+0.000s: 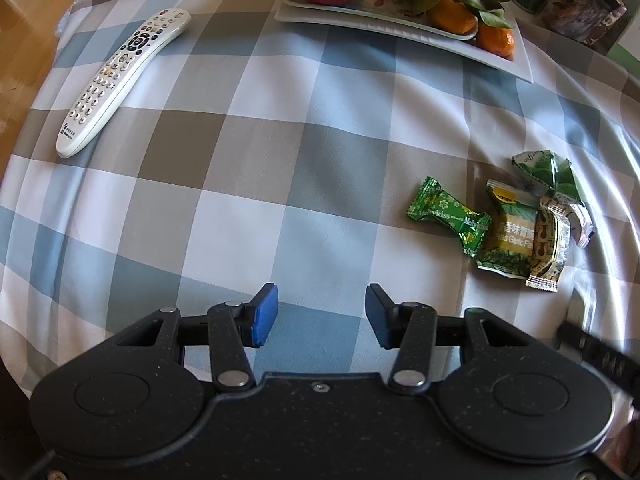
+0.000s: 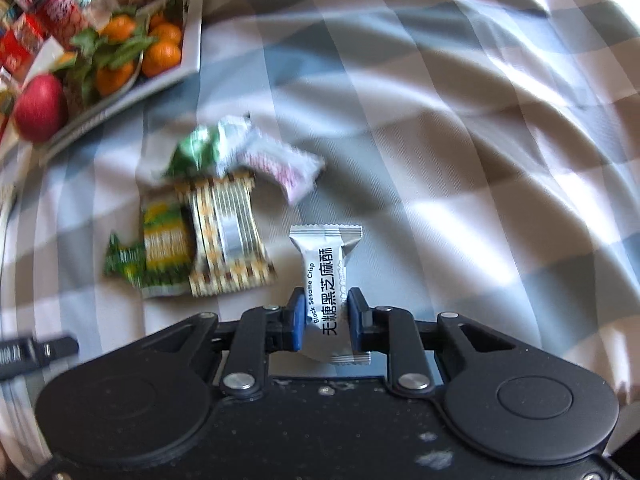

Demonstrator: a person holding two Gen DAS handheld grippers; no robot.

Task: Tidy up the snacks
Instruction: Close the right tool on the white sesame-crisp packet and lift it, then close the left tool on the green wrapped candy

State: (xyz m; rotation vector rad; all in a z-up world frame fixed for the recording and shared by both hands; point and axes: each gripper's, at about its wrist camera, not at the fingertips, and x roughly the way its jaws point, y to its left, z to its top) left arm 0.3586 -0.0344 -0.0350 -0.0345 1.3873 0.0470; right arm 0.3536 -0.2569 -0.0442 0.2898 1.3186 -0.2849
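Right gripper (image 2: 323, 316) pinching silver sesame packet (image 2: 325, 272) (beside snack pile (image 2: 208, 236)). Left gripper (image 1: 322, 314) spread, empty, over checked cloth (image 1: 256, 160).

Bench (image 1: 280, 128) under checked blue-grey-white cloth. On it: white remote (image 1: 120, 76) far left, white fruit tray (image 1: 400, 26) at back, snack packets (image 1: 508, 224) clustered right, touching each other.

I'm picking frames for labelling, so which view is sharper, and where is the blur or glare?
Left wrist view: sharp, remote and green candy legible; fisheye bends the checked cloth. Right wrist view: snack pile and fruit tray smeared by motion, sunlit glare streaks the cloth; only the sesame crisp packet in the right gripper reads clearly.
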